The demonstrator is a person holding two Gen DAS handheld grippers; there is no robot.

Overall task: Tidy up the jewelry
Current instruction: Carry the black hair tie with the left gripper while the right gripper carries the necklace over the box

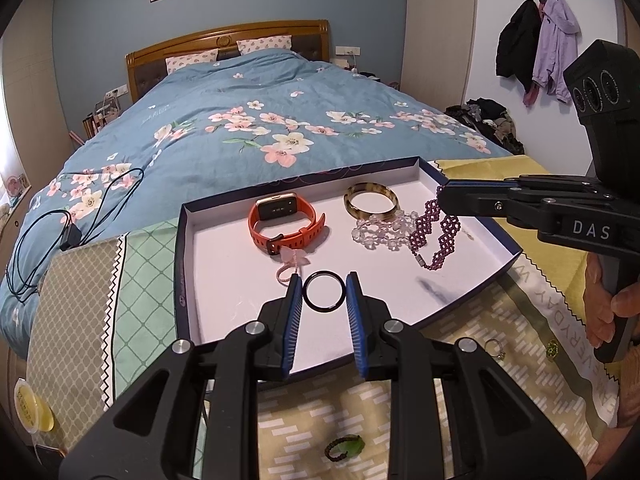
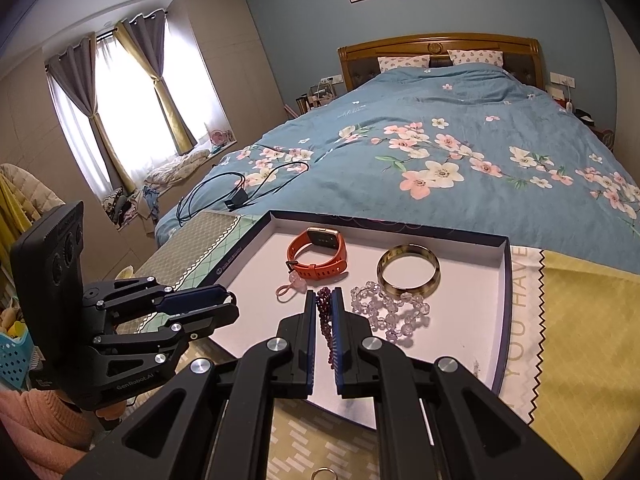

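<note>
Your left gripper [image 1: 323, 292] holds a black ring [image 1: 323, 291] between its blue pads, both pads touching its rim, with the ring hanging over the near part of the white tray [image 1: 472, 276]. Whether the ring touches the tray floor cannot be told.

Your right gripper [image 2: 324, 300] is clamped tight on a purple beaded bracelet [image 1: 434, 232]; in the left view the bracelet drapes down from the fingertips onto the tray, its clasp end lying on the white floor.

In the tray, an orange smartwatch [image 1: 286, 222] lies beyond the left claw, and a small pink bow charm [image 1: 290, 262] sits just beside the tip of that claw's left finger. An amber bangle [image 1: 371, 200] rests toward the far side, touching a clear crystal bracelet [image 1: 382, 230], which lies just beside the purple one.

Outside the tray, on the patterned cloth [image 1: 516, 332], you have a ring with a green stone [image 1: 496, 349], a small green piece [image 1: 552, 348] too small to identify, and a green beaded ring [image 1: 346, 449] near the bottom edge.

Readable writing: "DAS" on the right gripper's body in the left view; "GenRobot.AI" on the left gripper's body in the right view; "YOU HAVE" on the cloth's white border in the right view, and "EVERYDAY" in the left view. Print on the tray's dark rim is too small to read.
</note>
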